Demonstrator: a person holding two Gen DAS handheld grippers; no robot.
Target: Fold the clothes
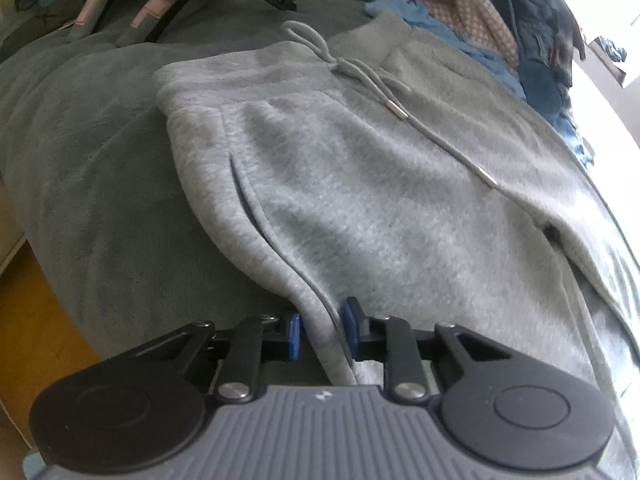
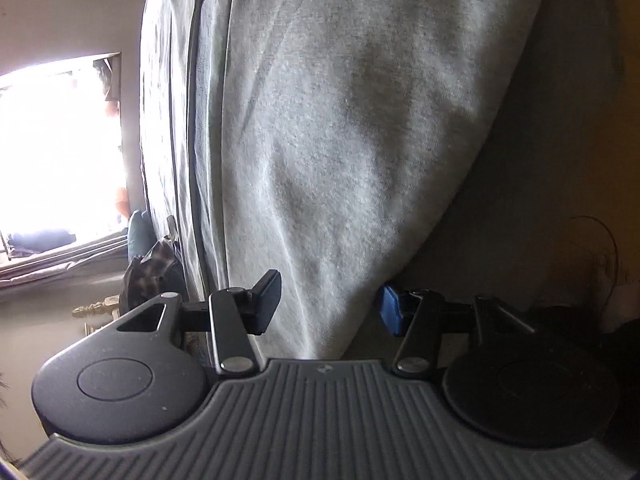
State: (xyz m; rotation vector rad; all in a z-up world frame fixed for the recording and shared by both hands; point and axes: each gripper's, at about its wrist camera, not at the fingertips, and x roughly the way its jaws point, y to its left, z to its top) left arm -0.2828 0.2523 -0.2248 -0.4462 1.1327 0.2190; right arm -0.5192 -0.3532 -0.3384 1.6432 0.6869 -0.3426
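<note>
I see a bed w/ a dark grey blanket (image 1: 92,168), wood floor (image 1: 36,320) left of it, bright window (image 2: 56,148) in the right view. Grey sweatpants (image 1: 360,200) lie flat on the blanket, waistband far from my left fingers (image 1: 322,334), legs running back past them. Left fingers nearly together, pinching the pants' side seam. Right fingers (image 2: 328,304) spread, fabric between, not pressed. Clothes pile (image 1: 500,12) beyond waistband.

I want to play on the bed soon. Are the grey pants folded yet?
Not yet. The grey sweatpants are laid out flat, waistband and drawstring showing. The left gripper has its fingers around the side seam, and the right gripper straddles a leg. The folding itself and the clothes pile remain.
</note>
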